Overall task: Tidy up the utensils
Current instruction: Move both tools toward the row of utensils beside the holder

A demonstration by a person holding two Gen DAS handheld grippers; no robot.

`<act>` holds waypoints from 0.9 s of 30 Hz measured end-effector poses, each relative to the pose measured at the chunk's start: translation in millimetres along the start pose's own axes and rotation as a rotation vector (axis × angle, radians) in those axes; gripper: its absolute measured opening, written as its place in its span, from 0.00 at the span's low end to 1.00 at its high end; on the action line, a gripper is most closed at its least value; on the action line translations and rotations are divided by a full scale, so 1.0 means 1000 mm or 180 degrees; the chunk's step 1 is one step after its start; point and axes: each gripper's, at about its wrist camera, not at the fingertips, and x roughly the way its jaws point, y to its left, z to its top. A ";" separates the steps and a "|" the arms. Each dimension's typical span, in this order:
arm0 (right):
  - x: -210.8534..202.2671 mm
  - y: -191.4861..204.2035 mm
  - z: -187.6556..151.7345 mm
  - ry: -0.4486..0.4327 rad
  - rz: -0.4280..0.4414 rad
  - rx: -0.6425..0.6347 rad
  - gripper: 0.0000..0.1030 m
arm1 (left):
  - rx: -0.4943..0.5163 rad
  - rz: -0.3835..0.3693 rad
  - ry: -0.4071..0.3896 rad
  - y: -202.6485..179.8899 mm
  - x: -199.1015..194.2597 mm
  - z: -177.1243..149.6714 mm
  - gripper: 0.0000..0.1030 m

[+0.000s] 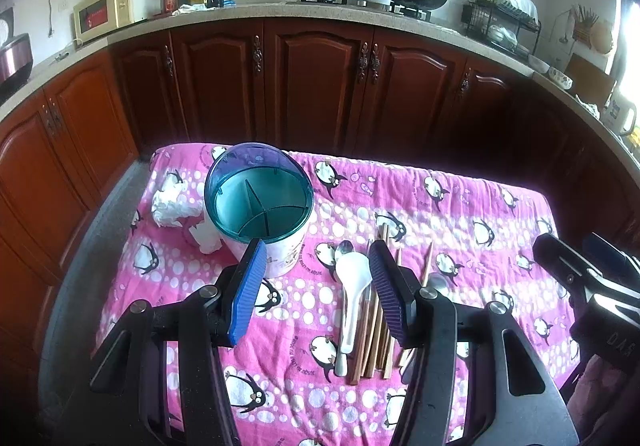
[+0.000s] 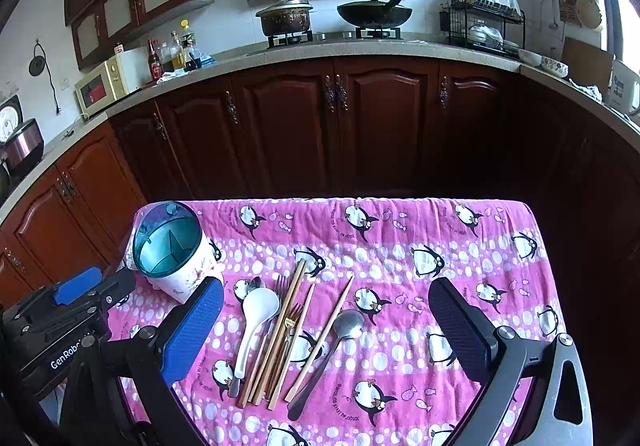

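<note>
Left wrist view: the left hand-held gripper [image 1: 316,286] hangs over the worktop [image 1: 460,214], covered in a pink penguin-print cloth, with jaws standing well apart and nothing between the pads. The round white utensil holder with a teal divided insert [image 1: 260,206] stands upright just beyond the left pad and looks empty. One white plastic soup spoon [image 1: 352,286] lies in the gap between the pads, on the cloth, beside a bundle of wooden chopsticks [image 1: 374,342]. Crumpled white tissue [image 1: 172,206] sits left of the holder.

Right wrist view: the right hand-held gripper [image 2: 326,330] is also wide open and empty, above the pile. Count here: one white soup spoon [image 2: 256,316], two metal spoons, one grey [image 2: 346,326] and one mostly hidden behind the white one [image 2: 253,285], at least two metal forks [image 2: 290,320] tangled in the sticks, and roughly six chopsticks [image 2: 320,338]; exact count unclear because they overlap.

Judged step: start of sorting, nothing picked or stowed yet. Next move likely calls for lowering one gripper onto a single utensil, probably the white spoon, closing on its handle without dragging neighbours, then dropping it into a holder compartment.
</note>
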 end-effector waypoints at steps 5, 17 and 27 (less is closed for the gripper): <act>0.001 -0.001 0.002 -0.0010 -0.0018 -0.0005 0.99 | -0.0010 0.0008 0.0006 0.000 0.001 0.000 0.52; 0.010 -0.006 0.002 0.0058 -0.0034 0.0050 0.99 | -0.0047 -0.0006 0.0064 0.002 0.007 0.000 0.52; 0.018 -0.012 0.002 0.0126 -0.0040 0.0103 0.99 | -0.0067 -0.0027 0.0105 0.003 0.010 -0.002 0.52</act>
